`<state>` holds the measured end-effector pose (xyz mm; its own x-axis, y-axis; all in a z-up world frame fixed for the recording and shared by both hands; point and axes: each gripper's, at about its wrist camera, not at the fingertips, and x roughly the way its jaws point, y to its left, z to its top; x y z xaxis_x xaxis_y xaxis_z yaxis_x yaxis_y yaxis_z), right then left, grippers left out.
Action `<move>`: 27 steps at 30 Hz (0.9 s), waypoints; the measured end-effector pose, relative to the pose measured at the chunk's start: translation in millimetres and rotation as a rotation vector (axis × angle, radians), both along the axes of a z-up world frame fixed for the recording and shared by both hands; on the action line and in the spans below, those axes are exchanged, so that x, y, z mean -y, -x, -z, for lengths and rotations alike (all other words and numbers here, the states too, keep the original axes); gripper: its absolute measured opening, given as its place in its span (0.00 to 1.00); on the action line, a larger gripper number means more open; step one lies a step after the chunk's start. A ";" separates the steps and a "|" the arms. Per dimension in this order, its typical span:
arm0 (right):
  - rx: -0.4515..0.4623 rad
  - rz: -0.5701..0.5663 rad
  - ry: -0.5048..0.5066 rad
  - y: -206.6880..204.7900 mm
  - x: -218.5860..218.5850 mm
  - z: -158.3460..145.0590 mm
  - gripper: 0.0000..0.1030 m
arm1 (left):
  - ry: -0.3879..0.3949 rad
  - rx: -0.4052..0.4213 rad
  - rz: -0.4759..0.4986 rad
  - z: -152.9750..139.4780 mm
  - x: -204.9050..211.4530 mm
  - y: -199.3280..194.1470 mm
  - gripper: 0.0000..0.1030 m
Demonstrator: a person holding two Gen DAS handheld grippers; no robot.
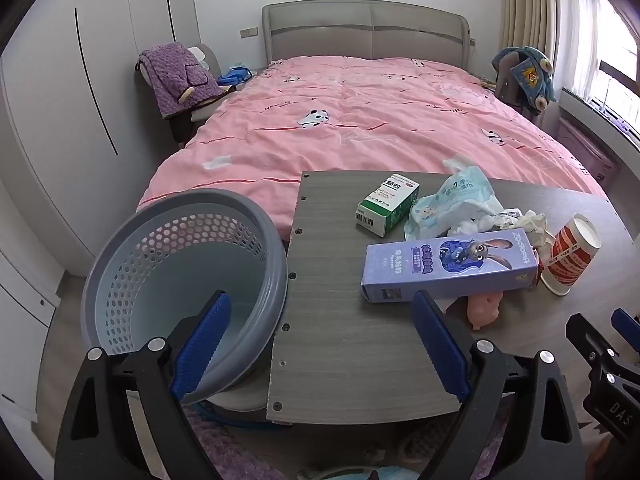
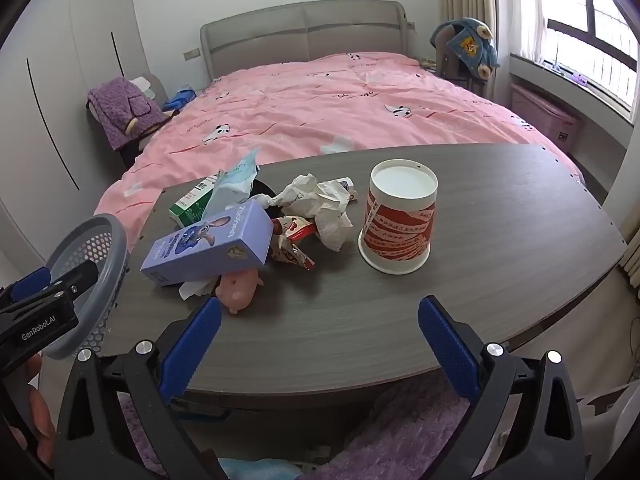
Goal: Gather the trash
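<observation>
Soft daylight enters through the window (image 2: pixel 592 40), which is overexposed. Beside it, the bed (image 2: pixel 340 112) is evenly lit. Fisheye curvature bends both views, whose corners fall into black vignette.

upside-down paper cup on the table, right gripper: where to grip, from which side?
Grip the paper cup across its red-printed side wall, around mid-height, coming in from the near table edge. It stands inverted, wide rim down and flat base up, so there is no open rim to pinch. It stands apart from the crumpled paper, and the right gripper is open and faces it.
</observation>
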<state>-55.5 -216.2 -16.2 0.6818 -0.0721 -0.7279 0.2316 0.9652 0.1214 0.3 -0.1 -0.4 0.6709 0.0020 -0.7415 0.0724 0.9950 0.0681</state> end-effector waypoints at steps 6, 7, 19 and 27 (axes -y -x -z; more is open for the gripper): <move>-0.001 -0.001 -0.001 -2.5 -0.6 -2.0 0.94 | -0.002 0.005 0.001 -1.3 -0.1 0.0 0.85; 0.000 -0.001 -0.001 -3.2 -0.6 -2.4 0.94 | -0.003 0.006 0.001 -1.8 -0.1 -0.1 0.85; 0.004 0.001 0.000 0.2 -3.0 -2.8 0.94 | -0.001 0.010 -0.004 -3.3 -7.5 5.2 0.85; 0.003 0.000 0.001 -0.7 -4.3 -3.6 0.94 | -0.004 0.011 -0.008 -5.3 -5.6 5.7 0.85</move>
